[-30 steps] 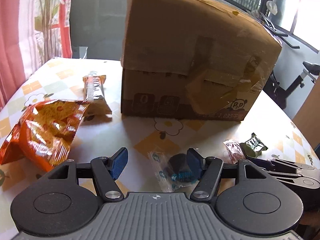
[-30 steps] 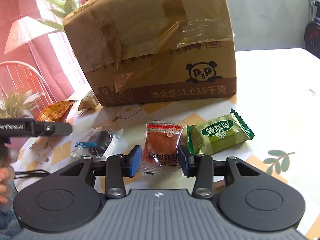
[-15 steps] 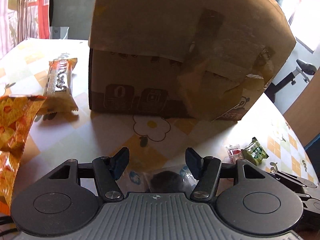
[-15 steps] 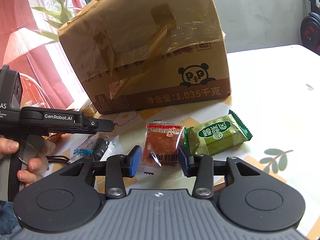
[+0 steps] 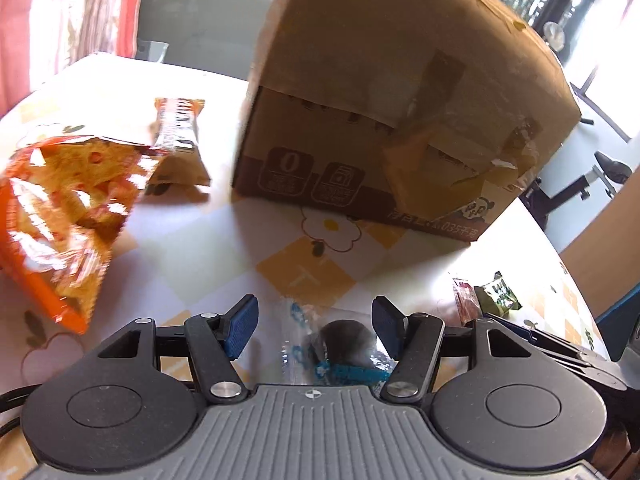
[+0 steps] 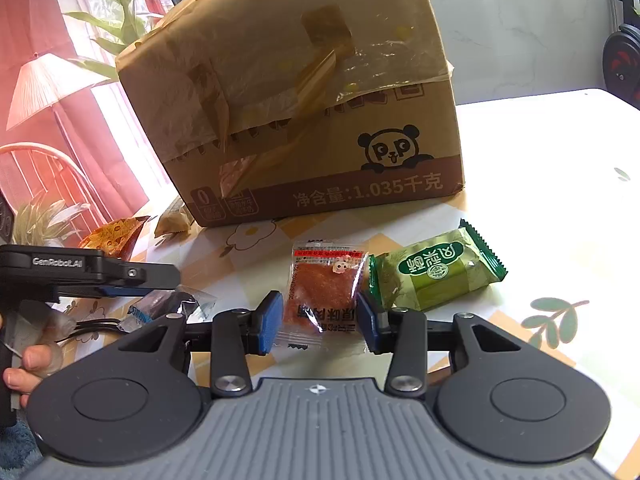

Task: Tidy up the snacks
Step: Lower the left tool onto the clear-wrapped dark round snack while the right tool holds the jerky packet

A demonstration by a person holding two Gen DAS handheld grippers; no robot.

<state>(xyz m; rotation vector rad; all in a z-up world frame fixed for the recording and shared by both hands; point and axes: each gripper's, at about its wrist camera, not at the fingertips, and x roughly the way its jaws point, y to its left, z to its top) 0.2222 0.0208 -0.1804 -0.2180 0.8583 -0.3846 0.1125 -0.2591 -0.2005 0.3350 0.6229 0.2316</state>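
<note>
My left gripper (image 5: 313, 330) hangs low over the patterned table (image 5: 192, 264), open. A clear packet with a dark round snack (image 5: 340, 344) lies between its blue pads. The right pad is at the packet's edge and the left pad stands clear of it. My right gripper (image 6: 319, 322) has its pads against both side edges of a red snack packet (image 6: 324, 284) that lies flat on the table. A green wrapped cake (image 6: 436, 268) lies just right of it. A big taped cardboard box (image 6: 300, 92) stands behind both.
An orange chips bag (image 5: 64, 216) and an orange-brown bar wrapper (image 5: 176, 128) lie left of the box. A hand (image 6: 36, 360) holds the left tool at the left of the right wrist view. A chair, a lamp and plants stand beyond the table's left edge.
The left wrist view swung toward the box and then back left, so the chips bag shows again. The clear packet stays between the left pads. The right gripper kept still.
</note>
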